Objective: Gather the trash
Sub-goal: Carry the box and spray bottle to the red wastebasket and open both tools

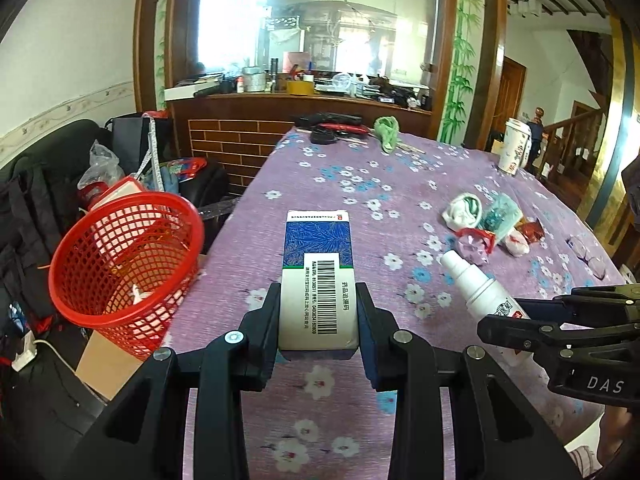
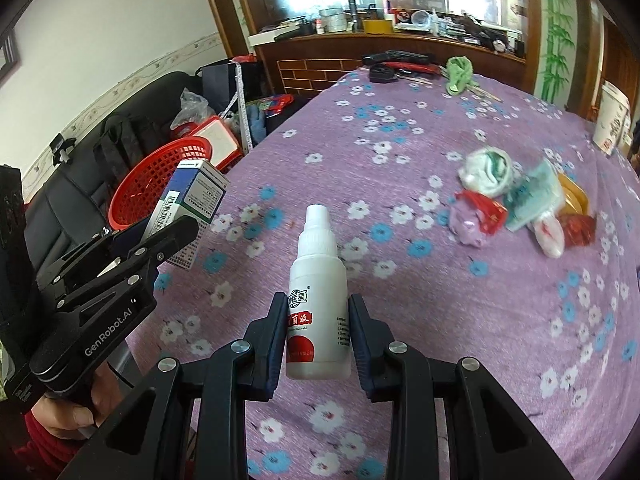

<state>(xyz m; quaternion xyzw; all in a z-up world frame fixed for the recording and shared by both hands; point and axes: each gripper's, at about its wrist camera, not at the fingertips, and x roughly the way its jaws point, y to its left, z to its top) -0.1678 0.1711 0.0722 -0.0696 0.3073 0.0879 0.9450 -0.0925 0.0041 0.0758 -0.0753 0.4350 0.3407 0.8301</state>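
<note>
Trash is being carried two pieces at once. From the left wrist, the left gripper (image 1: 318,316) is pinching a box (image 1: 316,276) by its lower end, jaws narrow, so most of it is sticking out ahead; the basket (image 1: 124,260) is waiting left of the jaws, off the table (image 1: 360,184) edge. From the right wrist, the right gripper (image 2: 319,332) is clamping a bottle (image 2: 319,304) by its body, nozzle forward. Wrappers (image 2: 520,208) are lying ahead-right, probably next.

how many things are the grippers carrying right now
2. The medicine box is clamped in the left gripper, beside the red basket; the white spray bottle is clamped in the right gripper, above the purple tablecloth.
</note>
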